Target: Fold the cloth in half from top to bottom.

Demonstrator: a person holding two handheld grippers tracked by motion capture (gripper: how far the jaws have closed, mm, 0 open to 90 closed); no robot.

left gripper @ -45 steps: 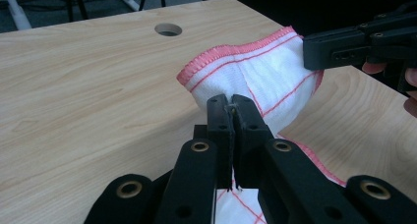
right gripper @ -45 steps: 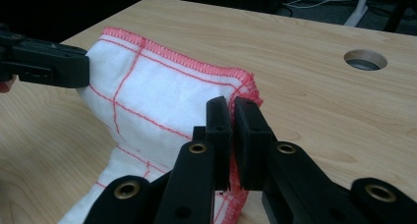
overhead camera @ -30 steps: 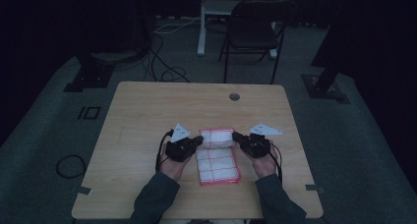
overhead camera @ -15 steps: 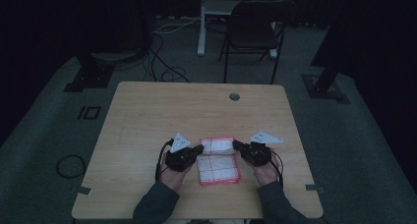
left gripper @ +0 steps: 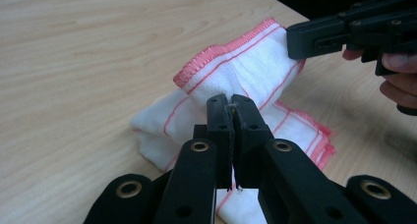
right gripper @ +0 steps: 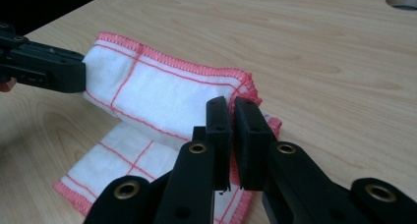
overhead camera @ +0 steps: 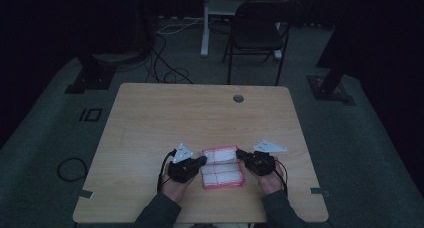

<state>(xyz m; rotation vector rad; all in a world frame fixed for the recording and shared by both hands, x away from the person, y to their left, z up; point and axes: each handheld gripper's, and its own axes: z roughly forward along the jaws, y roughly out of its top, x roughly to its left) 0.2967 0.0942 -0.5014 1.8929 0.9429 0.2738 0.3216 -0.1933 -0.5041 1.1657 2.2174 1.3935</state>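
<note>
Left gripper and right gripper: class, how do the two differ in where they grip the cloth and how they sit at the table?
The left gripper pinches the left end of the cloth's lifted fold; the right gripper pinches the right end. In the high view the left gripper's grey plate sits nearer the person than the right gripper's plate. Both are shut on the same white, red-edged cloth, jaws pointing inward toward each other, above the wooden table.

Woven cloth (left gripper: 236, 71), matt wooden table (left gripper: 88, 47)
</note>
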